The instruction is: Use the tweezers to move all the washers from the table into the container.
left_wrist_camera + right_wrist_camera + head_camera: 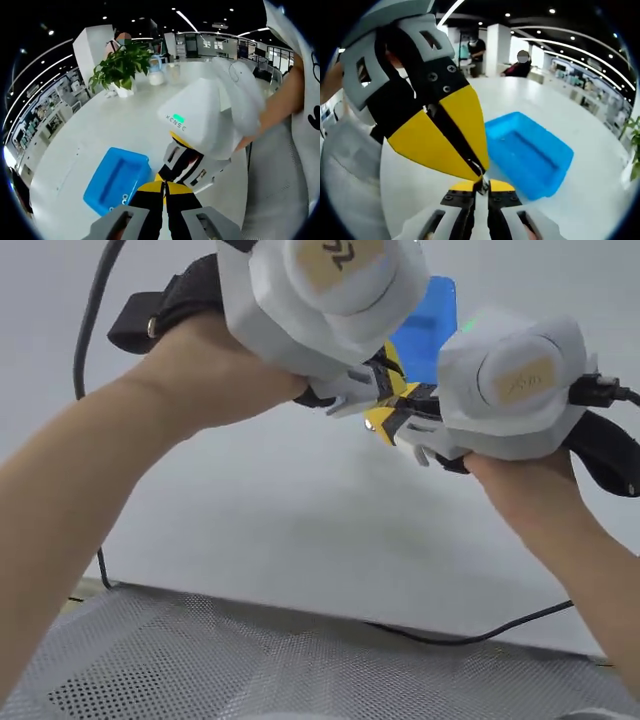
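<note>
The person holds both tools raised above the white desk (300, 510), the left hand (215, 360) and the right hand (510, 475) each wrapped around a white housing. The tips of the two tools come together in the air.

The left tongs (163, 189), black with yellow tips, are clenched: in the left gripper view the two tips press on each other with only a thin dark line between. The right tongs (481, 189), of the same black and yellow, are also clenched. In the right gripper view a thin shiny metal piece (481, 181) sits between their tips. The point of the left tongs comes from the upper left and touches this piece. I cannot tell if the left tongs grasp it too, and it is too small to say if it is the tweezers.

The blue rectangular plastic container (527, 150) stands on the desk beyond the tongs, apart from them. In the left gripper view two small pale rings (124, 199) lie inside it, near the closer corner; they look like washers, but they are very small.

A green leafy plant in a white pot (120, 62) stands farther away on the desk. At the near edge of the desk there is a grey perforated metal surface (200, 660), and a thin black cable (480, 632) runs along the border between them.
</note>
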Action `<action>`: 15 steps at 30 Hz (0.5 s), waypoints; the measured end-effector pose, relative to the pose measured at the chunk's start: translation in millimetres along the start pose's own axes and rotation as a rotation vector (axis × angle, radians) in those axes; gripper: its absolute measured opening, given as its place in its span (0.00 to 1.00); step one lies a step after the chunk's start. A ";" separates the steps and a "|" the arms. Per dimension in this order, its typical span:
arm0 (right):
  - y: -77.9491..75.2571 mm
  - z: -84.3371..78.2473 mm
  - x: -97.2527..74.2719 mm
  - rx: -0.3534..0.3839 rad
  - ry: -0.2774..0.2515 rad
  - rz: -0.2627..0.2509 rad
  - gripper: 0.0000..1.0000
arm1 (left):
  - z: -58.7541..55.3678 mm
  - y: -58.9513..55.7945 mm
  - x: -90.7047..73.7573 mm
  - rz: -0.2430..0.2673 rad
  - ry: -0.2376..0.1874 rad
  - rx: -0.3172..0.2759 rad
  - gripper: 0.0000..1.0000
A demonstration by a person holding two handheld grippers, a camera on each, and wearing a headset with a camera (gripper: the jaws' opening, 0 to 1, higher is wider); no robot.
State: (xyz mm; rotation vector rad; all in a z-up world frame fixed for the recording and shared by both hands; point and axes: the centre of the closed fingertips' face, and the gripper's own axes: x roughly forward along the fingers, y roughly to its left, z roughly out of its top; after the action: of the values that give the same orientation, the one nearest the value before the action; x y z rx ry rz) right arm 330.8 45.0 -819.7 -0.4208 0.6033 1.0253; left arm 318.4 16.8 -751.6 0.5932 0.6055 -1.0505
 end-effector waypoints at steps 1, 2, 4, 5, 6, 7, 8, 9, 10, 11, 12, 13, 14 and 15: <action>0.8 2.1 -2.4 -0.008 -0.002 -0.002 0.04 | 1.4 0.5 -2.4 0.003 -0.005 -0.002 0.00; 1.8 4.0 -4.4 -0.011 -0.003 -0.002 0.04 | 2.7 0.3 -4.7 0.005 -0.009 -0.003 0.00; 2.3 9.4 -8.7 -0.035 -0.009 -0.006 0.04 | 7.9 -1.5 -11.7 0.016 -0.019 -0.004 0.00; 2.7 11.5 -10.3 -0.046 -0.009 -0.007 0.04 | 9.9 -2.7 -14.4 0.020 -0.021 -0.003 0.00; 3.1 15.2 -12.0 -0.063 -0.011 -0.009 0.04 | 12.7 -3.1 -18.5 0.029 -0.027 0.000 0.00; 3.3 17.7 -13.7 -0.075 -0.013 -0.010 0.04 | 13.3 -2.7 -20.1 0.035 -0.031 0.003 0.00; 3.5 21.4 -16.3 -0.092 -0.015 -0.012 0.04 | 15.4 -2.4 -23.0 0.044 -0.036 0.004 0.00; 3.4 23.3 -17.6 -0.099 -0.017 -0.014 0.04 | 17.0 -1.1 -22.7 0.051 -0.039 0.006 0.00; 2.6 25.8 -19.0 -0.107 -0.021 -0.015 0.04 | 18.6 -0.3 -24.0 0.060 -0.042 0.009 0.00; 2.6 27.8 -20.6 -0.111 -0.023 -0.016 0.04 | 19.5 0.2 -24.5 0.065 -0.043 0.014 0.00; 2.8 31.3 -23.5 -0.120 -0.025 -0.020 0.04 | 23.3 -0.7 -27.1 0.071 -0.044 0.023 0.00; 2.4 33.2 -24.8 -0.128 -0.027 -0.024 0.04 | 25.4 -0.7 -28.7 0.075 -0.044 0.027 0.00; 1.8 35.2 -26.2 -0.132 -0.030 -0.028 0.04 | 27.0 -0.1 -30.0 0.080 -0.045 0.032 0.00; 0.5 37.6 -27.4 -0.135 -0.033 -0.033 0.04 | 29.2 1.2 -32.4 0.086 -0.047 0.039 0.00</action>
State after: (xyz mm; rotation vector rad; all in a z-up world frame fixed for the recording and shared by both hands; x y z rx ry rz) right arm 330.0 49.2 -773.4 -0.5301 0.4979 1.0428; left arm 312.5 16.4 -708.4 0.6220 0.5155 -0.9944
